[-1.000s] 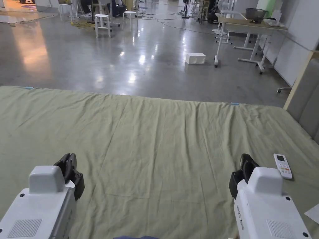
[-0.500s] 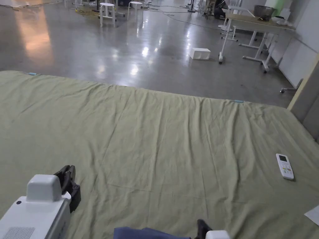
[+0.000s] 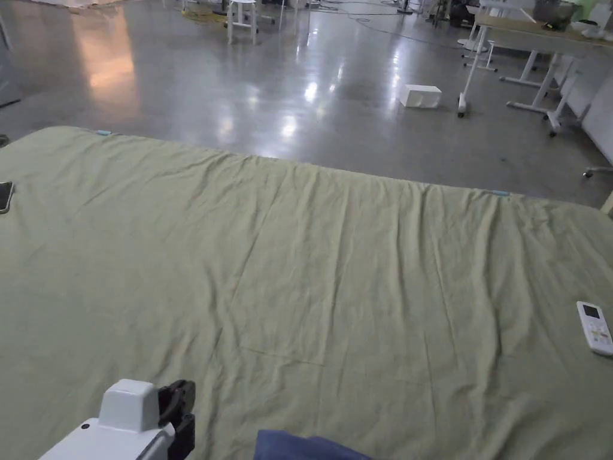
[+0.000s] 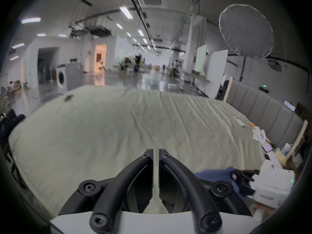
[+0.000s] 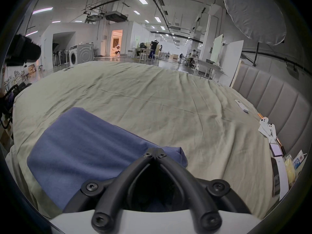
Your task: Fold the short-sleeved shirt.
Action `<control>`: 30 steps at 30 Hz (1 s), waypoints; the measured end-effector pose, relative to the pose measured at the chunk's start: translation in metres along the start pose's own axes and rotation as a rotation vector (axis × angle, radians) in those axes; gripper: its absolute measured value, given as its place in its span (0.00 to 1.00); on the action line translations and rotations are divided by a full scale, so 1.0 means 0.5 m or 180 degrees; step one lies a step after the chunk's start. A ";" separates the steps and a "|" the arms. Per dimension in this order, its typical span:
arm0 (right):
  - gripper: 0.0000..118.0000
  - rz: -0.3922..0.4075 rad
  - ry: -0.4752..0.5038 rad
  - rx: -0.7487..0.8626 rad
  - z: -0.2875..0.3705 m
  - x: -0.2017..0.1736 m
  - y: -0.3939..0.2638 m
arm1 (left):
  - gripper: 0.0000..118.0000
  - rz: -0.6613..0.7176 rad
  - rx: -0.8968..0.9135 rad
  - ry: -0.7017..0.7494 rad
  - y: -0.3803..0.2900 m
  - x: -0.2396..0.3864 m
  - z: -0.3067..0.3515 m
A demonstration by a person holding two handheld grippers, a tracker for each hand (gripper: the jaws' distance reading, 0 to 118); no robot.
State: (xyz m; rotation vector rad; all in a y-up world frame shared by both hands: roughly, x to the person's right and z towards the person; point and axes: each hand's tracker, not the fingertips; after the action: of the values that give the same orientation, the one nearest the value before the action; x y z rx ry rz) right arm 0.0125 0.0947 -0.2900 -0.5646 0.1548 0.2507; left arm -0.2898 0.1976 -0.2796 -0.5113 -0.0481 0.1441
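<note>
Both right gripper jaws pinch blue shirt edge; left gripper nearly closed, empty.

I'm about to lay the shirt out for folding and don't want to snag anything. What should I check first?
1. Shirt spread flat: not ok. The blue shirt lies bunched at the near edge of the green sheet.
2. Right gripper holding cloth: cannot tell. Its jaws are together at the shirt's edge, but no pinched cloth is visible.
3. Left gripper free: ok. Its jaws are almost together with nothing between them.
4. Room on the sheet ahead of the shirt: ok, bare cloth with light creases.
5. Remote out of the way: ok, far to the right, apart from the shirt.
</note>
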 end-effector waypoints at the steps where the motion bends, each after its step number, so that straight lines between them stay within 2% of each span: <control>1: 0.00 -0.0038 -0.0029 -0.0006 -0.001 0.001 -0.001 | 0.05 0.0049 -0.0137 -0.0125 -0.004 -0.003 -0.009; 2: 0.00 -0.0080 -0.0069 -0.0004 0.000 0.006 -0.003 | 0.07 0.0093 -0.0375 -0.0276 -0.006 -0.005 -0.019; 4: 0.00 -0.0177 -0.0117 -0.0032 -0.004 0.014 -0.006 | 0.20 0.0352 -0.0723 -0.0651 -0.012 -0.016 -0.044; 5: 0.00 -0.0207 -0.0116 -0.0054 -0.006 0.018 -0.007 | 0.39 0.0485 -0.0917 -0.0772 -0.017 -0.023 -0.061; 6: 0.00 -0.0237 -0.0134 -0.0070 -0.007 0.021 -0.010 | 0.53 0.0590 -0.1009 -0.0894 -0.025 -0.029 -0.075; 8: 0.00 -0.0253 -0.0126 -0.0082 -0.008 0.023 -0.015 | 0.71 0.0735 -0.1280 -0.1155 -0.043 -0.041 -0.106; 12: 0.00 -0.0225 -0.0126 -0.0077 -0.006 0.021 -0.019 | 0.77 0.1103 -0.1702 -0.1517 -0.079 -0.063 -0.174; 18: 0.00 -0.0236 -0.0118 -0.0074 -0.006 0.021 -0.021 | 0.77 0.1875 -0.2189 -0.2051 -0.137 -0.062 -0.264; 25: 0.00 -0.0241 -0.0113 -0.0072 -0.005 0.020 -0.020 | 0.75 0.2210 -0.2035 -0.2427 -0.168 -0.034 -0.312; 27: 0.00 -0.0249 -0.0108 -0.0071 -0.004 0.020 -0.020 | 0.64 0.2138 -0.2046 -0.2450 -0.167 -0.014 -0.314; 28: 0.00 -0.0254 -0.0105 -0.0071 -0.004 0.021 -0.020 | 0.54 0.2053 -0.2091 -0.2491 -0.168 -0.003 -0.316; 29: 0.00 -0.0261 -0.0106 -0.0074 -0.004 0.021 -0.020 | 0.40 0.1873 -0.2169 -0.2385 -0.171 0.008 -0.317; 30: 0.00 -0.0275 -0.0108 -0.0080 -0.004 0.023 -0.019 | 0.34 0.1747 -0.2162 -0.2282 -0.176 0.013 -0.316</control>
State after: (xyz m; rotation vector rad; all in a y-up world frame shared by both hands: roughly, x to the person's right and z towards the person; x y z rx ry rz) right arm 0.0263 0.0879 -0.2893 -0.5903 0.0942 0.1784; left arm -0.2592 0.0465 -0.3739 -1.1238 -0.6777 0.8645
